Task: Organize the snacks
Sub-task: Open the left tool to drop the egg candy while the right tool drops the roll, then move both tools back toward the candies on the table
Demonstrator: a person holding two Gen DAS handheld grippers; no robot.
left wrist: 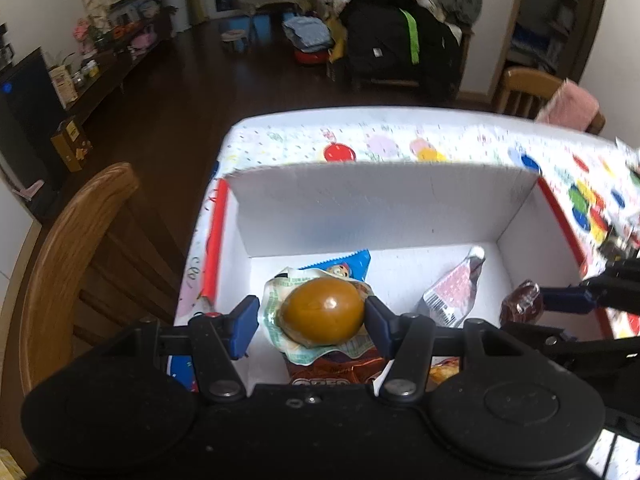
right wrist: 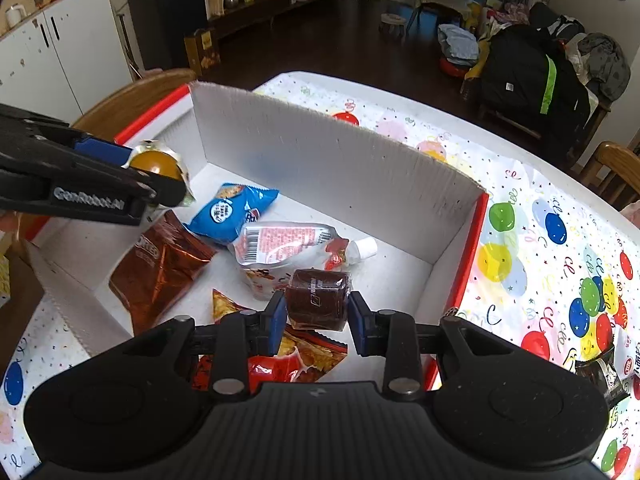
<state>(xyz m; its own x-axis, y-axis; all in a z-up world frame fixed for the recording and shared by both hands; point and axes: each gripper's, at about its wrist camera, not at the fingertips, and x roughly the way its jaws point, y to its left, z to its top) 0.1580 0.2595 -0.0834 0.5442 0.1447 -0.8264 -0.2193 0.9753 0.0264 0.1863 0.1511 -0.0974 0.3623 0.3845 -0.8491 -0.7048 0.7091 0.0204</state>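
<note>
A brown egg in a clear vacuum pack [left wrist: 322, 310] sits between the blue pads of my left gripper [left wrist: 311, 322], which is shut on it above the left half of the white cardboard box [left wrist: 380, 208]. From the right wrist view the egg pack [right wrist: 154, 164] hangs in the left gripper [right wrist: 156, 172] over the box's far left corner. My right gripper [right wrist: 318, 316] is shut on a dark brown wrapped roll [right wrist: 318, 298] over the box's near right part. That roll [left wrist: 522, 306] shows at the right edge of the left wrist view.
In the box [right wrist: 320, 152] lie a blue packet [right wrist: 230, 212], a brown Oreo bag [right wrist: 160, 264], a spouted pouch [right wrist: 284, 246] and a red chip bag [right wrist: 296, 360]. A balloon-print tablecloth [right wrist: 540, 240] carries a dark packet [right wrist: 600, 372]. Wooden chairs [left wrist: 76, 248] flank the table.
</note>
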